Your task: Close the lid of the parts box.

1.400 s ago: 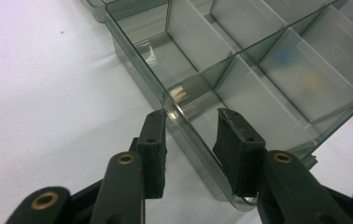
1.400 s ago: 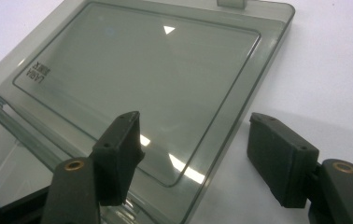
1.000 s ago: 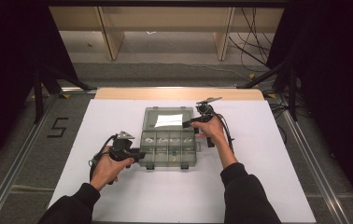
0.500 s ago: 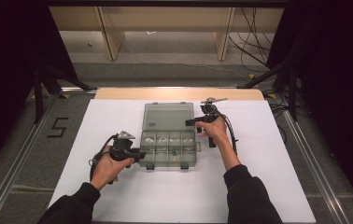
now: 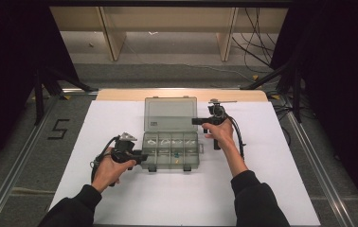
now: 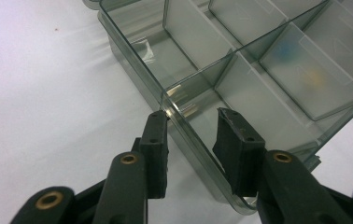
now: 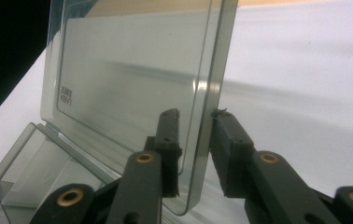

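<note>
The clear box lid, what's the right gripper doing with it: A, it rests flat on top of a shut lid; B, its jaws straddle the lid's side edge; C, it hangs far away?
B: in the right gripper view the right gripper has a jaw on each side of the raised lid edge.

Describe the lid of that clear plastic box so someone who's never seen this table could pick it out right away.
On the white table a smoky clear compartment box lies between the two hands. Its lid is the flat panel hinged along the box's far side, its right edge between the right gripper's jaws. Unlike the divided tray, it has no partitions, just a small label in one corner.
</note>
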Demonstrator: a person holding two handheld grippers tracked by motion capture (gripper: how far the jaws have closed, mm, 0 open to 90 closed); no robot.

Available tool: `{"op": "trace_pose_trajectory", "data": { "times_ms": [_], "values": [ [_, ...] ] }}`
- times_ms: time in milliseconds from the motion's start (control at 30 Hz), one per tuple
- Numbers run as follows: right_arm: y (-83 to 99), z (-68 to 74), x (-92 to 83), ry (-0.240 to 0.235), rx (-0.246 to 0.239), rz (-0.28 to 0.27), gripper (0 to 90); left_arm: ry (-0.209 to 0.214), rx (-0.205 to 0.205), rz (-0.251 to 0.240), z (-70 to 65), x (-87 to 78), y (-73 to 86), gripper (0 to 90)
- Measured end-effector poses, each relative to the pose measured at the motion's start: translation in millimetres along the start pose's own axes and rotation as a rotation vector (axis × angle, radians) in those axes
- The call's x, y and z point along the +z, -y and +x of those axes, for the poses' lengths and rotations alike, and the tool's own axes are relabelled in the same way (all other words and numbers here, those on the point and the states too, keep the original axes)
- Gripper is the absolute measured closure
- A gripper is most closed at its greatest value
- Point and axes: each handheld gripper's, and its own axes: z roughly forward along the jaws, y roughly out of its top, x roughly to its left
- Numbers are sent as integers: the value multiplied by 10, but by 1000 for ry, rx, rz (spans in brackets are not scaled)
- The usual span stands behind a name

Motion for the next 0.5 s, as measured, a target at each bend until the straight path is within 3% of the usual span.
{"op": "trace_pose_trajectory", "data": {
  "times_ms": [33, 200, 333, 467, 500],
  "values": [
    [-2, -9, -10, -8, -19, -7, 750, 2, 8, 10, 8, -6, -1, 641],
    [21, 17, -64, -13, -29, -39, 785, 6, 13, 10, 10, -5, 0, 639],
    [33, 49, -87, -9, -36, -52, 794, 10, -1, -9, 9, 8, 3, 635],
    [35, 54, -96, -7, -72, -65, 800, 16, 6, -10, 18, 8, 4, 630],
    [43, 73, -106, -9, -52, -62, 802, 16, 8, -9, 19, 8, 3, 629]
  ]
}}
